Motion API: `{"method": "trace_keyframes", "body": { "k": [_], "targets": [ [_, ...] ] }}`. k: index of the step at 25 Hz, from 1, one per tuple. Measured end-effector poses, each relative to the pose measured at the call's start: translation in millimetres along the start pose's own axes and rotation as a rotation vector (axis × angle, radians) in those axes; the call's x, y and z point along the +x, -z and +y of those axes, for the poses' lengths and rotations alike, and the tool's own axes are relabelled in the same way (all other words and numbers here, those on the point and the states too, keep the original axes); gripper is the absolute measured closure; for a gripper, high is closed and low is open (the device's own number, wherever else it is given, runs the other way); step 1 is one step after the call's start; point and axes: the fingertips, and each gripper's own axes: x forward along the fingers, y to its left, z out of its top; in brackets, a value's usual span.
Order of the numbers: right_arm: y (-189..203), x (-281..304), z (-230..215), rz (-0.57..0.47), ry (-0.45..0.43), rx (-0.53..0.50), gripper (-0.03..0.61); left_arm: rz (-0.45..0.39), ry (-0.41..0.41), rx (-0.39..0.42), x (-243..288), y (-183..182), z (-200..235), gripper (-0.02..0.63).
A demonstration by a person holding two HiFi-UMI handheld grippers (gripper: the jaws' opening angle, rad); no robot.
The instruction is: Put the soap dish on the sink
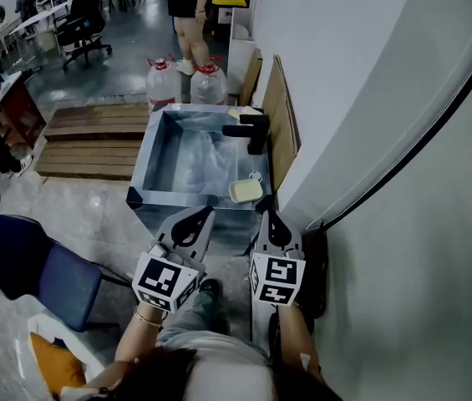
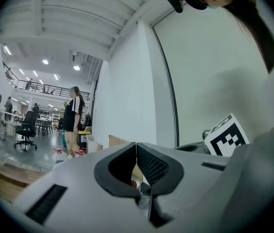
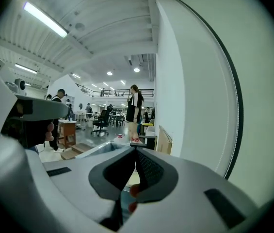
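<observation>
A pale yellow soap dish rests on the near right corner of the steel sink, in the head view. My left gripper hovers just before the sink's front edge, jaws shut and empty. My right gripper is beside it, close below the soap dish, also shut with nothing held. In the left gripper view the left gripper shows its jaws pressed together. The right gripper view shows the right gripper with its jaws meeting too. Neither touches the dish.
A black faucet stands at the sink's far right. A white wall runs close on the right. Two water jugs and a standing person are beyond the sink. Wooden pallets and a blue chair lie left.
</observation>
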Motion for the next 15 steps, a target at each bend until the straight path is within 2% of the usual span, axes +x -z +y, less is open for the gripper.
{"method": "trace_keyframes", "body": {
  "k": [15],
  "targets": [
    [-27.9, -71.3, 13.1, -0.087, 0.002, 0.001, 0.552, -0.031, -0.006, 0.015, -40.7, -13.1, -28.4, 0.604]
  ]
}}
